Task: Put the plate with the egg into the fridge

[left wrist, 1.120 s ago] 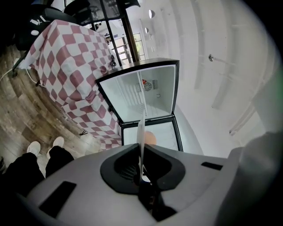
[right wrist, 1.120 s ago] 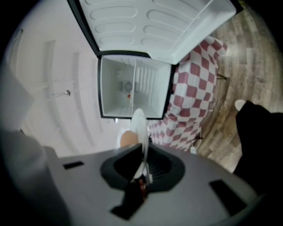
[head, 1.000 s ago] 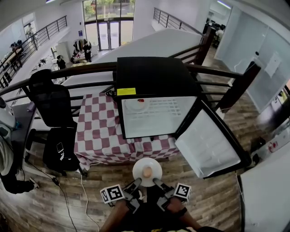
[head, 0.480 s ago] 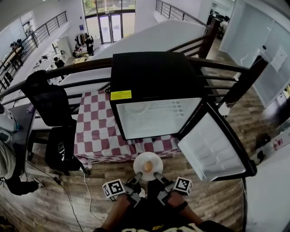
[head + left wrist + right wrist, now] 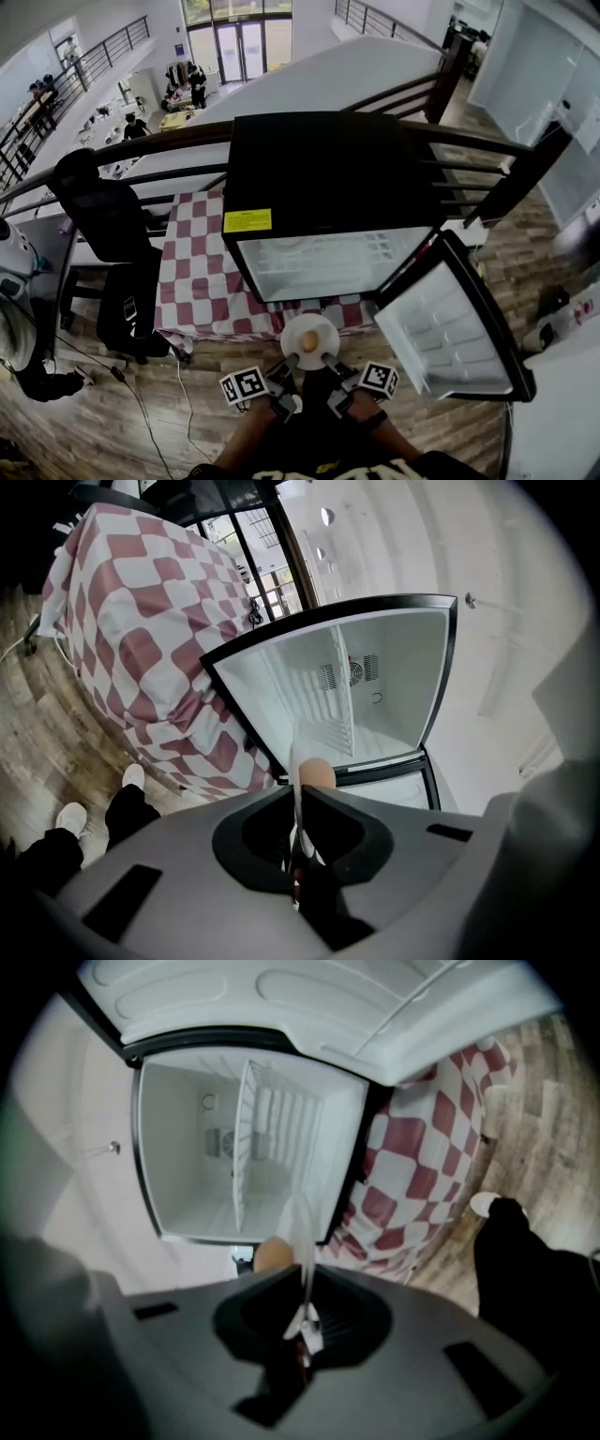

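A white plate with a brown egg on it hangs in front of the open black fridge. My left gripper is shut on the plate's near left rim, and my right gripper is shut on its near right rim. In the left gripper view the plate shows edge-on between the jaws, with the egg just beyond. In the right gripper view the plate is also edge-on, the egg to its left. The white fridge interior with a wire shelf faces me.
The fridge door swings open to the right. The fridge stands on a table with a red-and-white checked cloth. A black office chair is at the left, and a dark wooden railing runs behind. The floor is wood.
The plate with the egg and both grippers have come closer to the fridge opening. The fridge now looms larger in the head view.
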Tool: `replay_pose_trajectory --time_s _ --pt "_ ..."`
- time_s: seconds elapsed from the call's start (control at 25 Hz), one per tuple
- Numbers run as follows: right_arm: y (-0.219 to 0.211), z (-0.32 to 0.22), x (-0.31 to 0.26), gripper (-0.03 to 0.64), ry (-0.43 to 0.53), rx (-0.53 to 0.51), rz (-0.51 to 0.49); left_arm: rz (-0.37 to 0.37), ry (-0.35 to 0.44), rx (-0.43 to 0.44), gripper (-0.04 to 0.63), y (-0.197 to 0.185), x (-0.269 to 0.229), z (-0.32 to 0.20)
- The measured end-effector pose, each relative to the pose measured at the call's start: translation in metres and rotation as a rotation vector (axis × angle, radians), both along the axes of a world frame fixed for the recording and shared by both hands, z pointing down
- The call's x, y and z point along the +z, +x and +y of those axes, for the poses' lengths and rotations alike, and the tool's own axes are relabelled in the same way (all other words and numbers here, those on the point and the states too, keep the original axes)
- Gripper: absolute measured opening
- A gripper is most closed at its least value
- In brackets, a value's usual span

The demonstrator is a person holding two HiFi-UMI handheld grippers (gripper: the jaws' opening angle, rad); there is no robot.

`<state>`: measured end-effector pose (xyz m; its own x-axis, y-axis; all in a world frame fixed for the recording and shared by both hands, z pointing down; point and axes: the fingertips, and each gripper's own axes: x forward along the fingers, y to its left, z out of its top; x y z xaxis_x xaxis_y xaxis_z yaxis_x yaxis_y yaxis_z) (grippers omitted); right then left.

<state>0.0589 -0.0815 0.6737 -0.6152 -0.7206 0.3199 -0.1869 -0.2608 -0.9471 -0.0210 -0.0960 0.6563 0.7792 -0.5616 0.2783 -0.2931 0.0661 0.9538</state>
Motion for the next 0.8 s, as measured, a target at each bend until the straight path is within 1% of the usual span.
replay_pose_trajectory --time_s 0.24,0.44,0.8 --pt "0.004 -0.034 0.014 0.029 -0.012 -0.044 0.031 -0.004 -0.019 -0.034 0.032 0.004 0.018 -0.029" --pt "0.005 -0.061 0.027 0.031 -0.032 -0.059 0.071 -0.039 -0.017 -0.055 0.032 0.004 0.032 -0.056" --pt "0.008 -0.110 0.047 0.031 -0.015 -0.081 0.083 -0.062 -0.014 -0.105 0.032 0.007 0.049 -0.100"
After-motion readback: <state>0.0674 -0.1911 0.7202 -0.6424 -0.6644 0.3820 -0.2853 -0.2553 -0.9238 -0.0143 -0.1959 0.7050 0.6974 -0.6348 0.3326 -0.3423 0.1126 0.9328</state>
